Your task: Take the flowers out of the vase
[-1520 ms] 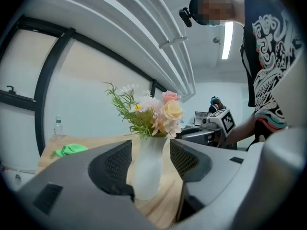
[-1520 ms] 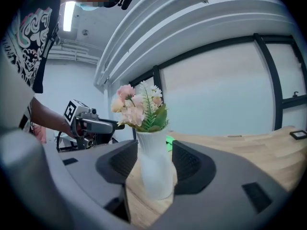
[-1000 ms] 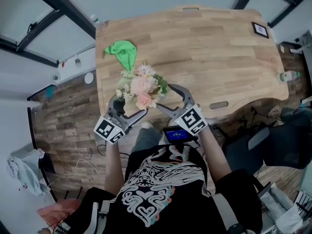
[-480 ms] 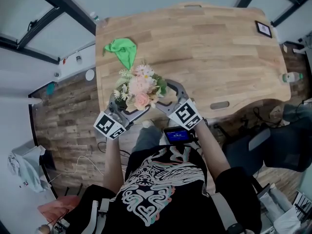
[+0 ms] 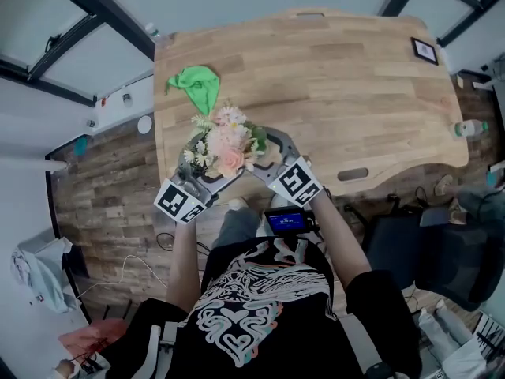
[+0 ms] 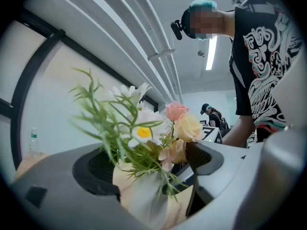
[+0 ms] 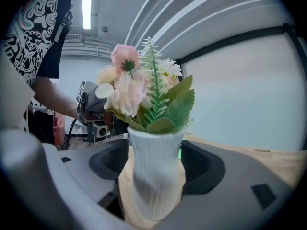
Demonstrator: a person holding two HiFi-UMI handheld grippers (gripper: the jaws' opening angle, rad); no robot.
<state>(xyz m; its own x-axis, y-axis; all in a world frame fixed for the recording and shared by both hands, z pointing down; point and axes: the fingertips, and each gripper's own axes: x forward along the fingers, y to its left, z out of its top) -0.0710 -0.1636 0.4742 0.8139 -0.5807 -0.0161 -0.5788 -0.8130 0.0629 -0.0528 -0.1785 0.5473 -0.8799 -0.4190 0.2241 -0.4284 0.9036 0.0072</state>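
Now | left tongs (image 5: 207, 174) gaping round vase (image 7: 153, 176) | right tongs (image 5: 264, 153) likewise | flowers (image 5: 225, 142) in

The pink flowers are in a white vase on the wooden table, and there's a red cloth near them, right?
Not quite: the cloth is green, not red, as the head view shows. The pink flowers are in a white vase on the wooden table.

No legible text or markings anywhere.
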